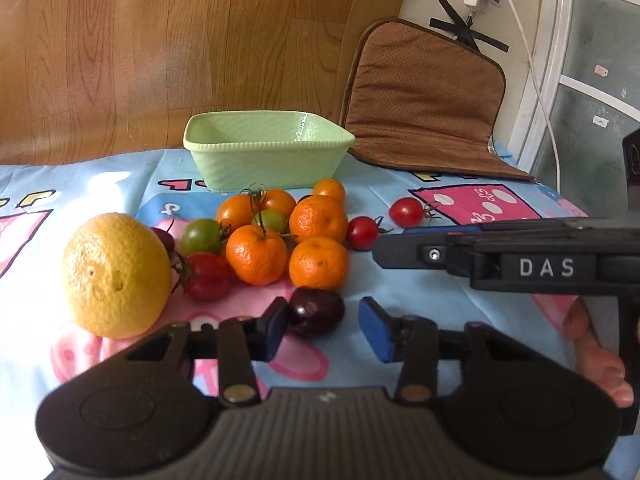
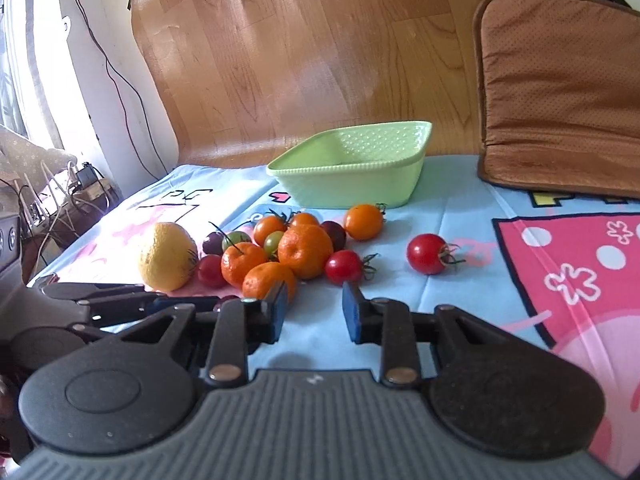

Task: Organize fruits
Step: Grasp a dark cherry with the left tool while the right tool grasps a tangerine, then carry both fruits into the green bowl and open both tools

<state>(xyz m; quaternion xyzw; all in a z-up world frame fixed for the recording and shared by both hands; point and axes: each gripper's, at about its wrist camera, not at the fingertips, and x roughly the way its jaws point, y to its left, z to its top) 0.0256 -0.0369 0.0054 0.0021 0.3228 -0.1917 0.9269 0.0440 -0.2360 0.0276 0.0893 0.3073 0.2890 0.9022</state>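
Note:
A pile of fruit lies on the cartoon-print cloth: a large yellow citrus (image 1: 116,276), several mandarins (image 1: 256,254) and red, orange and green tomatoes (image 1: 208,276). Two red tomatoes (image 1: 406,212) lie off to the right of the pile. A dark plum (image 1: 316,312) lies between the pads of my left gripper (image 1: 324,322); it is against the left pad with a gap to the right one. My right gripper (image 2: 314,308) has its jaws slightly apart with nothing between them, just short of a mandarin (image 2: 268,280) and a red tomato (image 2: 344,266). An empty green bowl (image 1: 264,164) stands behind the pile.
A brown padded cushion (image 1: 424,100) leans on the wall at the back right, next to the bowl. A wood-grain panel (image 2: 300,48) backs the surface. Cables and plugs (image 2: 60,188) sit past the cloth's left edge. A person's fingers (image 1: 600,368) hold the right gripper's handle.

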